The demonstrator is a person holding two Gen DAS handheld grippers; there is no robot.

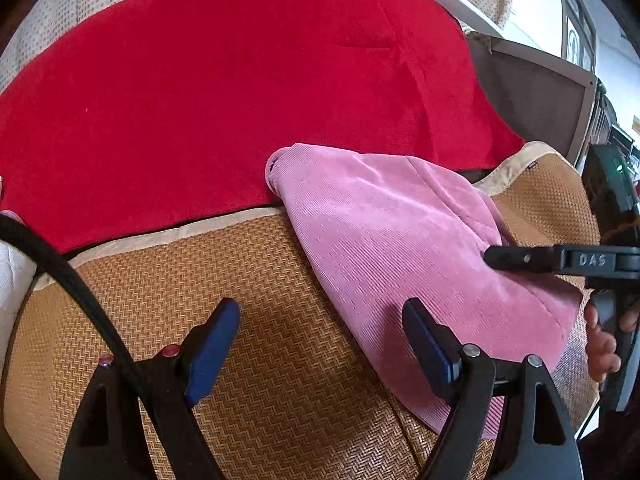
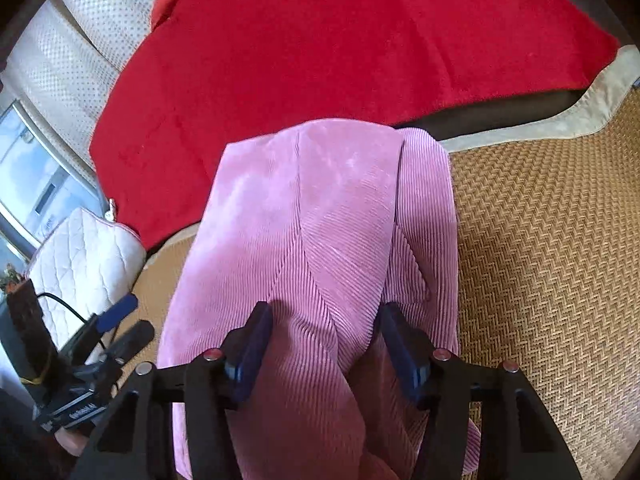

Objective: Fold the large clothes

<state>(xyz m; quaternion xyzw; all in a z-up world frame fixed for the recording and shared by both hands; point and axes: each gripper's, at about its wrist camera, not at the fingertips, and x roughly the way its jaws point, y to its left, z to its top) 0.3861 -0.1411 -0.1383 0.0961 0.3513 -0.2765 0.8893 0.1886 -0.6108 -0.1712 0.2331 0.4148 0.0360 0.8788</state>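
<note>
A: Where is the pink garment [image 2: 320, 220] found?
B: On the woven mat [image 2: 540, 240], lengthwise ahead of the right tool [image 2: 326, 344], jaws apart astride it.
A: And the left tool [image 1: 320, 344]?
B: Apart, empty, beside the garment's edge.

Red blanket [image 1: 240, 92] over woven mat [image 1: 280, 360]; white quilted bag [image 2: 88, 260] beside.

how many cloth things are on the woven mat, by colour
pink: 1, the folded pink garment
red: 1, the red blanket, lying partly on the woven mat
white: 1, the quilted white bag at its edge
total: 3
</note>
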